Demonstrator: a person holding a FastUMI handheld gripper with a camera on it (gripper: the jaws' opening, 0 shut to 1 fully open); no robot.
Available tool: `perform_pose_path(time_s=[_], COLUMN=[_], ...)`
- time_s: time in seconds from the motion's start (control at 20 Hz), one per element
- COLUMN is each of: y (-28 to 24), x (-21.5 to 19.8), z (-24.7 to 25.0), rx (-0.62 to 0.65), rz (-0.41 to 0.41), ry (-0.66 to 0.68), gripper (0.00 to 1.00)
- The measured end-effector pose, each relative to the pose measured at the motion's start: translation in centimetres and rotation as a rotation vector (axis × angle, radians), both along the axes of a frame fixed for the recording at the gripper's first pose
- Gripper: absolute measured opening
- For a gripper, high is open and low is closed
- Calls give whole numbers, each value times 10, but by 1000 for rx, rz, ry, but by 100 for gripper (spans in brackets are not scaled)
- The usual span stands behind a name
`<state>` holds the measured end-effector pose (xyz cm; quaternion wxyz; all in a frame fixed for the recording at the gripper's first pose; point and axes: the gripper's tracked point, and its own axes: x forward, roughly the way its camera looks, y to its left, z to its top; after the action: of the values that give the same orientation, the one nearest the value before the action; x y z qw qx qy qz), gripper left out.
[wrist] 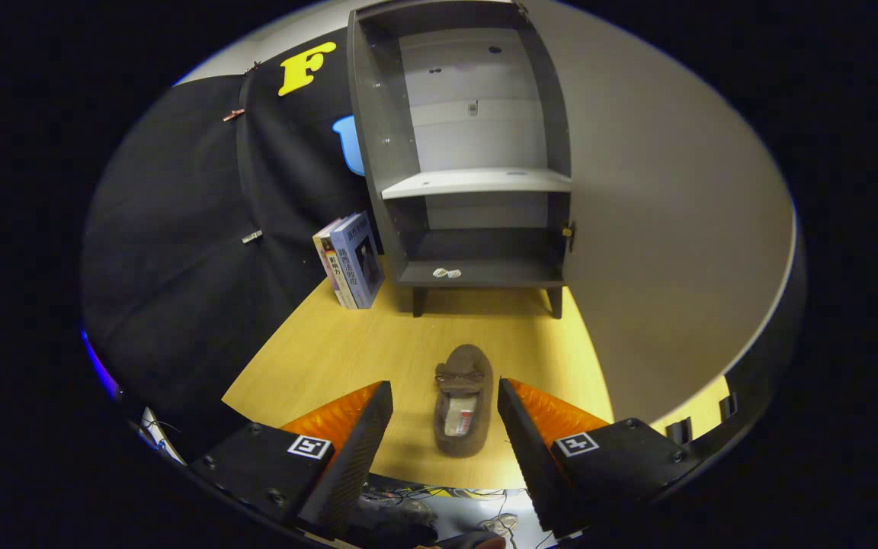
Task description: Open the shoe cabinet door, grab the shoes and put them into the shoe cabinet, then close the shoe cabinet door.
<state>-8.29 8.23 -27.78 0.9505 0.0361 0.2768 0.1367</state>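
Observation:
A brown slipper (462,400) lies on the wooden table top (347,351), toe pointing toward the cabinet. My gripper (445,400) is open, one finger on each side of the slipper with a gap to each. Beyond it stands the dark grey shoe cabinet (477,152) with its door (668,229) swung wide open to the right. A pale shelf (477,181) divides the inside. Two small pale bits (447,272) lie on the cabinet's bottom board; otherwise both compartments hold nothing.
A few books (351,261) lean upright against the cabinet's left side. The open door closes off the table's right side. The table's near edge runs just behind the slipper's heel, with cables (485,515) below it.

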Motion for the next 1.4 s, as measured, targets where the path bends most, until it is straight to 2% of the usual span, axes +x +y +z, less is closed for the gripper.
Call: perform_pose_path(time_s=[0.5,0.65,0.85,0.95,1.1,1.25,1.4], y=[38,42,48,42,36,44,37], x=[50,67,98,114,132,133,142], z=[-154,-184,-205,-208,-205,-179,-133], rx=[-68,-58,-69,-94,-137,-95,-104], rz=[-28,-53,-97,-151,-188,-170,-163], ry=[214,231,193,159,93,79,33], gripper=[90,90,74,60,9,9,8])
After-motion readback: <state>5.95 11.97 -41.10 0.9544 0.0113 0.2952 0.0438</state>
